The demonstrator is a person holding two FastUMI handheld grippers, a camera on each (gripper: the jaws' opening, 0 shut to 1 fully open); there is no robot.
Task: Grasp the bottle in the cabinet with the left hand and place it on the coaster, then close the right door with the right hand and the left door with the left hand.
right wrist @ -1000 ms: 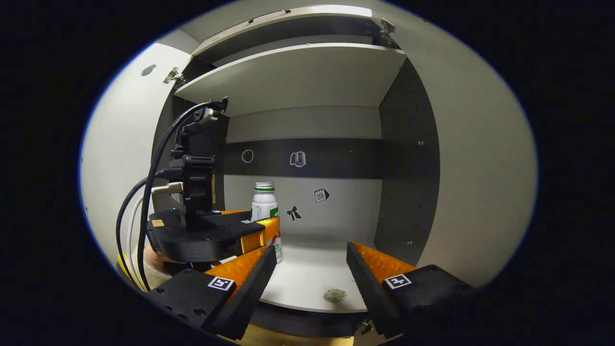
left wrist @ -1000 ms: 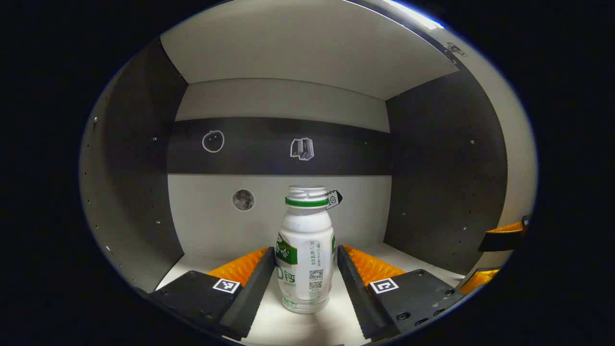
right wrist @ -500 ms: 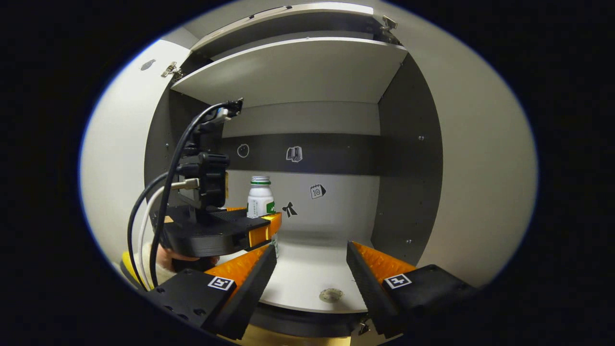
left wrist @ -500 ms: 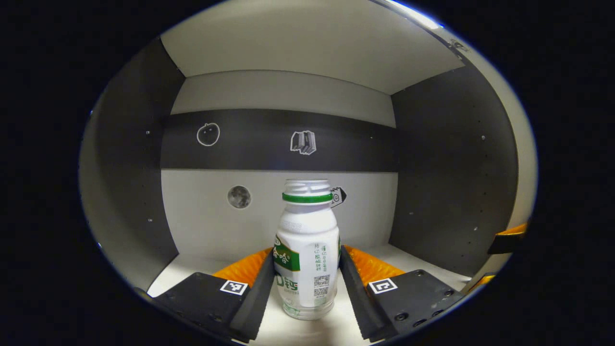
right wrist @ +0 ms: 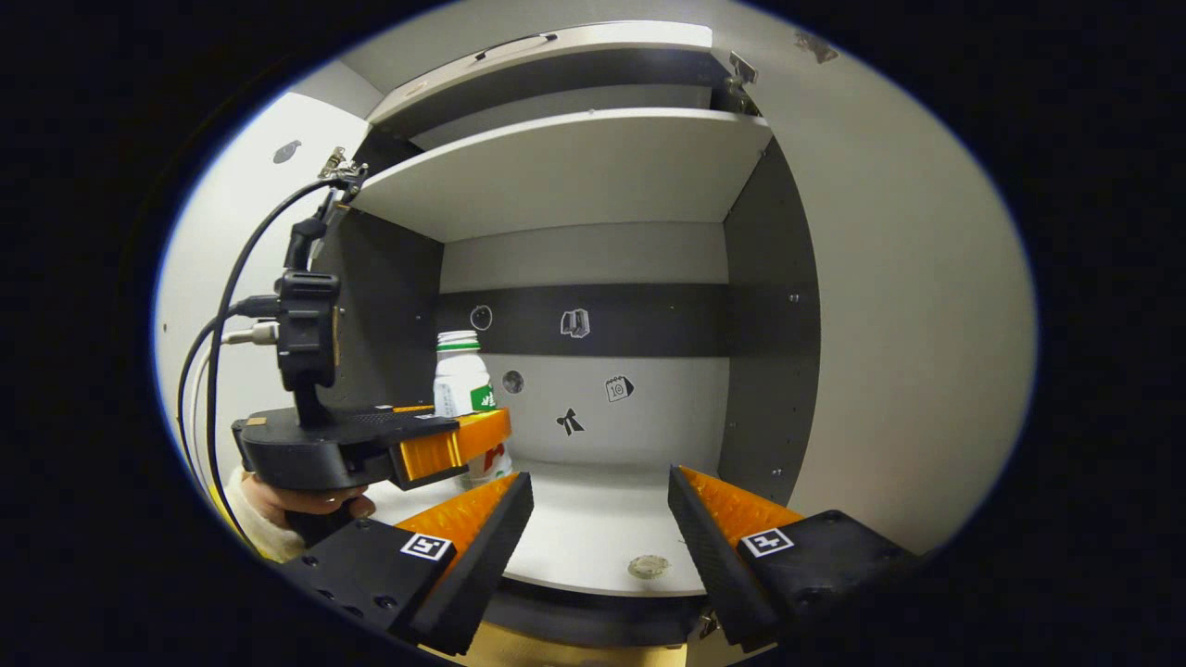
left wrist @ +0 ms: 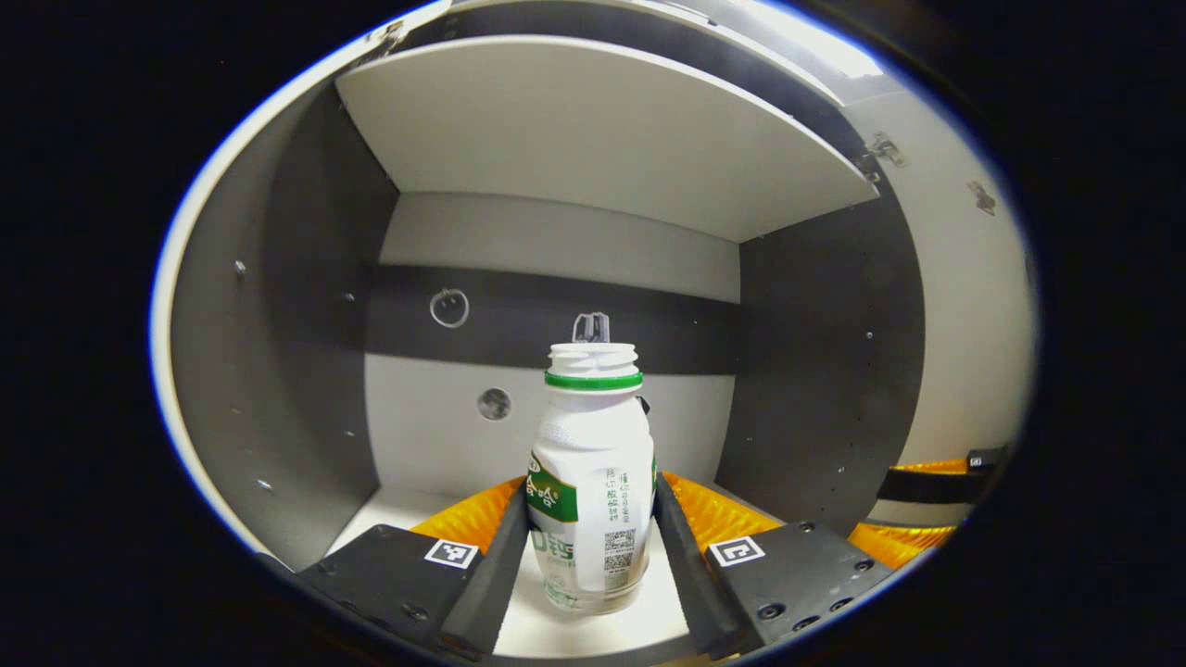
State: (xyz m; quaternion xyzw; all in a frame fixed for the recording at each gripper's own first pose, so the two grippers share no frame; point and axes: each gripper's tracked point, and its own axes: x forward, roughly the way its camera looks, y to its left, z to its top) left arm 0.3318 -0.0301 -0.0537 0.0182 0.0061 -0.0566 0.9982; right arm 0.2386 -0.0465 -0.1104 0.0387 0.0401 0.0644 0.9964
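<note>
2 fingers of left gripper (left wrist: 590,556) now clamp bottle (left wrist: 591,482), lifted; right gripper (right wrist: 598,537) open, empty.

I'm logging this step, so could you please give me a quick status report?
Left tool shut on bottle, upright, low over cabinet shelf. Right tool open, empty, at cabinet front. Both doors open; path out looks clear.

Back wall (right wrist: 593,259) I faced was pale grey, crossed by a dark band (right wrist: 649,320) with small white drawings | side walls (left wrist: 825,361) dark, dotted with peg holes | pale shelf (left wrist: 593,130) overhead | white floor board (right wrist: 602,528) below | bright light strip (left wrist: 815,37) at top.
</note>
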